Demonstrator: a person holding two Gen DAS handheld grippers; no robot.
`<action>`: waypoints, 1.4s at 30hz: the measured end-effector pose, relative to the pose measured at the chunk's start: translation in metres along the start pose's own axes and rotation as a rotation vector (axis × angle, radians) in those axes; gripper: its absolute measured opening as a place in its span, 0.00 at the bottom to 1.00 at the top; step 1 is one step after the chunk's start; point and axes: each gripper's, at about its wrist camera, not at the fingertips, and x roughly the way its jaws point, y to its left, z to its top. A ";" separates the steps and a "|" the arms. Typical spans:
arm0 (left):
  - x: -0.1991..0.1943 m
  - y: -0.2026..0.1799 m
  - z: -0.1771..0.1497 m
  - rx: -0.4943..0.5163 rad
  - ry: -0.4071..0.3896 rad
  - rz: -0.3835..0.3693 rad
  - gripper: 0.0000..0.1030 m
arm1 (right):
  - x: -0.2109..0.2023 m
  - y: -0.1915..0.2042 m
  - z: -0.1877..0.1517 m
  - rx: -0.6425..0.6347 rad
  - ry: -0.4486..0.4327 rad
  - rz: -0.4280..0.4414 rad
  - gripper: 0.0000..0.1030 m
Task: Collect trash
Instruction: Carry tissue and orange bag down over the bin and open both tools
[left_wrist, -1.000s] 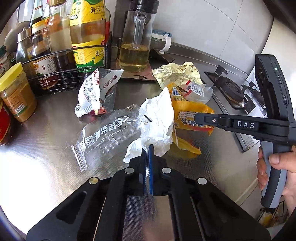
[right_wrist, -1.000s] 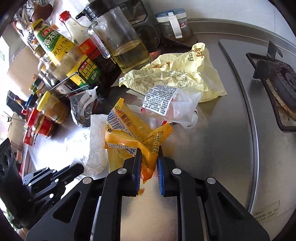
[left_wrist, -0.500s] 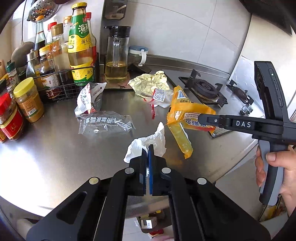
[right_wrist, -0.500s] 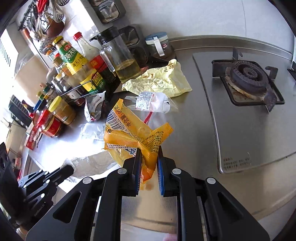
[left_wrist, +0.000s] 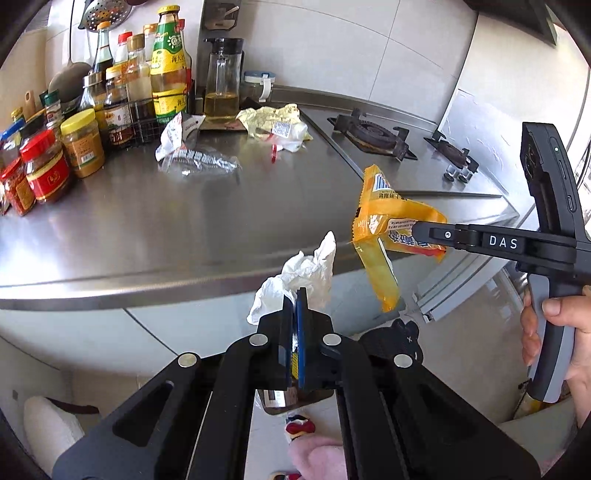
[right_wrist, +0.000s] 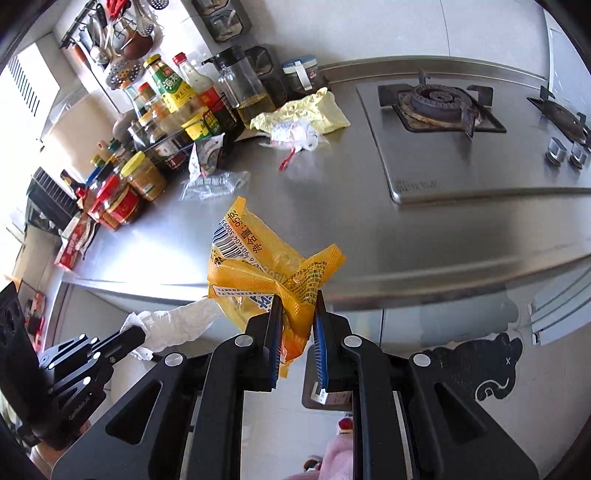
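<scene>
Steel counter (left_wrist: 147, 229) w/ stove, jars & 3 wrappers not yet collected: yellow one (right_wrist: 314, 110), clear bag (left_wrist: 199, 162), white packet (left_wrist: 173, 136). Both my tools are off the edge, above the floor. R gripper (right_wrist: 297, 314) pinches the orange wrapper (right_wrist: 266, 266); L gripper (left_wrist: 293, 306) is pressed tight on the white tissue (left_wrist: 306, 273). Bin's dark rim (right_wrist: 314, 398) looks to sit below, I think. To do it well: carry both right over it, keep squeezing, let go low so nothing floats off.

wrappers (left_wrist: 199, 162) on counter (left_wrist: 147, 229) | jars (left_wrist: 44, 170) left | stove (left_wrist: 373, 131) right | bin perhaps below
</scene>
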 end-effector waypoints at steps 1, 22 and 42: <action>0.002 -0.002 -0.010 0.000 0.015 -0.002 0.00 | 0.001 -0.002 -0.011 0.002 0.014 -0.007 0.16; 0.175 0.004 -0.134 -0.124 0.336 0.060 0.00 | 0.162 -0.074 -0.138 0.119 0.328 -0.116 0.16; 0.309 0.031 -0.196 -0.230 0.536 0.017 0.03 | 0.307 -0.123 -0.176 0.315 0.510 -0.161 0.19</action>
